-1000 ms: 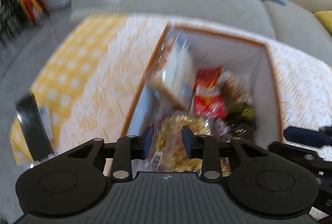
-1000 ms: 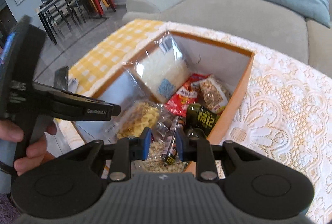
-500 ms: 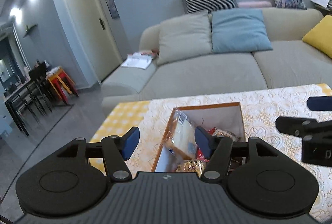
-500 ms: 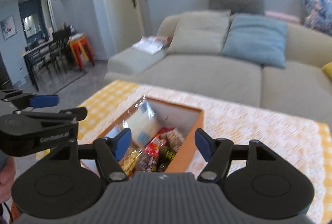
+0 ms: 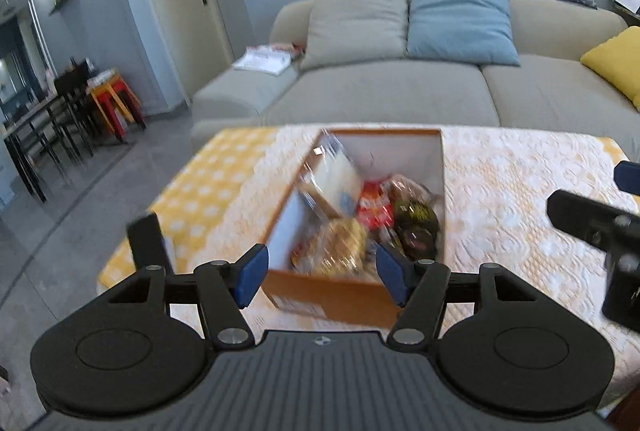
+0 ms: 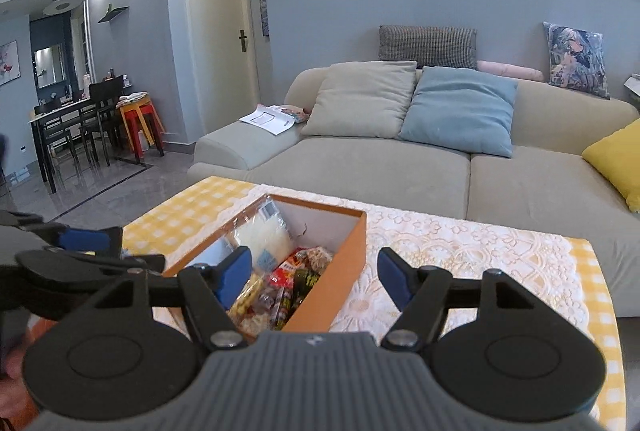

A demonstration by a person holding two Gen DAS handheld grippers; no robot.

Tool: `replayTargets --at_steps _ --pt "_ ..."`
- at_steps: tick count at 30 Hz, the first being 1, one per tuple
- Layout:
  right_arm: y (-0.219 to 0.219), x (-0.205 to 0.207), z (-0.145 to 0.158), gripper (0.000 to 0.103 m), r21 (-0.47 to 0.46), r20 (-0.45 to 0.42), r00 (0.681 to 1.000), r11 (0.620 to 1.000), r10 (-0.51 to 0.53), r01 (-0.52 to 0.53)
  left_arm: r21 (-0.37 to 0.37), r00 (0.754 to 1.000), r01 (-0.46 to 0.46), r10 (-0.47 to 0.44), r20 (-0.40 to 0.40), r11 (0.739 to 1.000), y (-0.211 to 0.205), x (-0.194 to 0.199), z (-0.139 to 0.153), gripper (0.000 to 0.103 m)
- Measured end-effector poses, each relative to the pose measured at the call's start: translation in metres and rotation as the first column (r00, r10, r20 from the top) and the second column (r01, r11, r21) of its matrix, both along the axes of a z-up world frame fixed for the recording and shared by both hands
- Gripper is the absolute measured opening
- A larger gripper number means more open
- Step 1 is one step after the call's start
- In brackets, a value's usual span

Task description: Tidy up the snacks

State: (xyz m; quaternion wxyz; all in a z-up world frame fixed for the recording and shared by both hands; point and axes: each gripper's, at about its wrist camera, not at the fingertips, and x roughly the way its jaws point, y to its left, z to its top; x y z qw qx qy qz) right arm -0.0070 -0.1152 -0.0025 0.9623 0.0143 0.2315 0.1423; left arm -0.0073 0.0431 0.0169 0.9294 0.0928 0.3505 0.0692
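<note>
An orange cardboard box (image 5: 332,297) (image 6: 340,271) stands on the lace-covered table and holds several snack packets: a clear bag of white snacks (image 5: 336,179) (image 6: 266,237), a red packet (image 5: 374,211) (image 6: 290,269), a dark green packet (image 5: 414,211) (image 6: 306,279) and a yellow snack bag (image 5: 340,243) (image 6: 248,297). My left gripper (image 5: 322,273) is open and empty, raised in front of the box's near end. My right gripper (image 6: 314,271) is open and empty, back from the box. Each gripper shows at the edge of the other's view.
The table (image 6: 460,251) has a white lace cloth over a yellow checked one. A small black stand (image 5: 146,241) sits at its left corner. A beige sofa (image 6: 400,167) with cushions lies behind the table. A dining table and stools (image 6: 100,119) stand far left.
Both grippers opened, let go of the packets in the box and pulled up and back. The left view has since tilted down toward the box again.
</note>
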Motion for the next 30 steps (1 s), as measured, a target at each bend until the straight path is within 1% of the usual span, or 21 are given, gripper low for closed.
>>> replayTargets --at_steps 4,8,11,15,30 --pt "0.002 -0.002 -0.014 0.068 -0.041 -0.02 1.0 0.999 0.002 -0.003 0.009 0.999 0.012 -0.011 -0.052 1.0 -0.01 -0.002 -0.014 0.073" --pt "0.001 -0.003 -0.026 0.068 -0.049 -0.049 0.999 0.999 -0.006 0.004 -0.004 0.997 0.023 -0.023 -0.076 1.0 -0.013 -0.008 -0.021 0.073" --pt "-0.001 -0.001 -0.03 0.068 -0.049 -0.061 0.998 0.999 -0.017 0.014 0.001 0.996 0.02 -0.019 -0.084 1.0 -0.014 -0.008 -0.024 0.073" --pt "-0.001 0.0 -0.031 0.068 -0.046 -0.055 0.998 0.999 -0.027 0.024 -0.007 0.996 0.02 -0.021 -0.092 1.0 -0.014 -0.009 -0.025 0.073" --pt "0.0 -0.001 -0.032 0.068 -0.056 -0.04 0.999 0.998 -0.032 0.029 -0.011 0.996 0.021 -0.022 -0.086 1.0 -0.014 -0.009 -0.024 0.073"
